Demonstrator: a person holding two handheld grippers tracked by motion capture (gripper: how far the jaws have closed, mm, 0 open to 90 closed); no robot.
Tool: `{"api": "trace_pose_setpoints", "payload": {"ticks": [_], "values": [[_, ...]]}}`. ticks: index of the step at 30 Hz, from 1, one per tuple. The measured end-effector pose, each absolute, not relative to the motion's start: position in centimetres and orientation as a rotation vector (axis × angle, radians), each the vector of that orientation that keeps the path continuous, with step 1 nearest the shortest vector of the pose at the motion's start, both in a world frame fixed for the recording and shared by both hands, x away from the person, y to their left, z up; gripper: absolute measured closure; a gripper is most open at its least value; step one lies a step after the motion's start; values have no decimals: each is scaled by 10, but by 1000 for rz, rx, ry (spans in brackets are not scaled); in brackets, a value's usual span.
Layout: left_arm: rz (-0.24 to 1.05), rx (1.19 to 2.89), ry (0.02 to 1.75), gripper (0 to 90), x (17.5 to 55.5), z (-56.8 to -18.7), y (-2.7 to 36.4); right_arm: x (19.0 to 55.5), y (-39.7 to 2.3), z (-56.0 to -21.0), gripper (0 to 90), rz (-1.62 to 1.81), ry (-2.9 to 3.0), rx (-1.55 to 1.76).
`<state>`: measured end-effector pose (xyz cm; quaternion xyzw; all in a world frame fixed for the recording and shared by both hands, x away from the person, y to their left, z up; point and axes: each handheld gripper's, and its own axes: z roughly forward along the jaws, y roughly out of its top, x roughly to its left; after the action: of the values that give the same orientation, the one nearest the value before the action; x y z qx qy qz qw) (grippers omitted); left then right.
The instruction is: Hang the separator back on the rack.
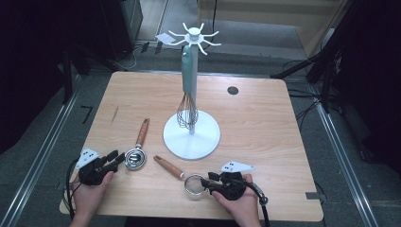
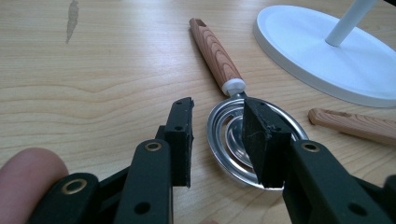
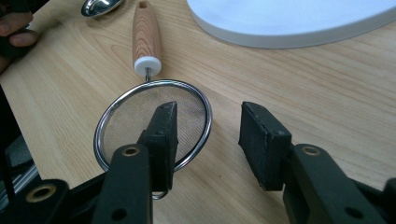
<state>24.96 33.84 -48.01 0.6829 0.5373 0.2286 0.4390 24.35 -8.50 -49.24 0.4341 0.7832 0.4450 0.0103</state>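
Between the right hand-held gripper's (image 3: 208, 140) parted jaws, the strainer's (image 3: 152, 123) rim.

A shiny metal spoon-like tool (image 2: 243, 140) with rings in its round bowl and a brown wooden handle lies flat on the bench, its bowl toward the near left edge. A little round mesh strainer (image 3: 152, 123) with a silver rim and a wooden handle lies flat nearby, to its right
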Motion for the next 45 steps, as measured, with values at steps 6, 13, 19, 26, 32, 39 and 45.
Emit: {"api": "trace_pose_setpoints", "payload": {"ticks": [6,13,19,26,32,39,45], "values": [[566,1701,1314,631,248,-480,339,248,-81,-498,674,1419,2500,1389],[577,1705,1306,603,248,-480,338,248,-83,-498,741,1423,2514,1410],[594,1682,1292,494,248,-481,341,251,-89,-497,734,1367,2520,1352],[608,1640,1344,338,250,-481,345,251,-104,-496,711,1318,2513,1324],[640,1629,1358,221,250,-483,346,250,-114,-483,593,1298,2514,1221],[673,1647,1370,166,251,-483,344,256,-114,-463,560,1242,2586,1083],[673,1649,1379,158,251,-483,344,264,-98,-447,579,1201,2647,1049]]}}
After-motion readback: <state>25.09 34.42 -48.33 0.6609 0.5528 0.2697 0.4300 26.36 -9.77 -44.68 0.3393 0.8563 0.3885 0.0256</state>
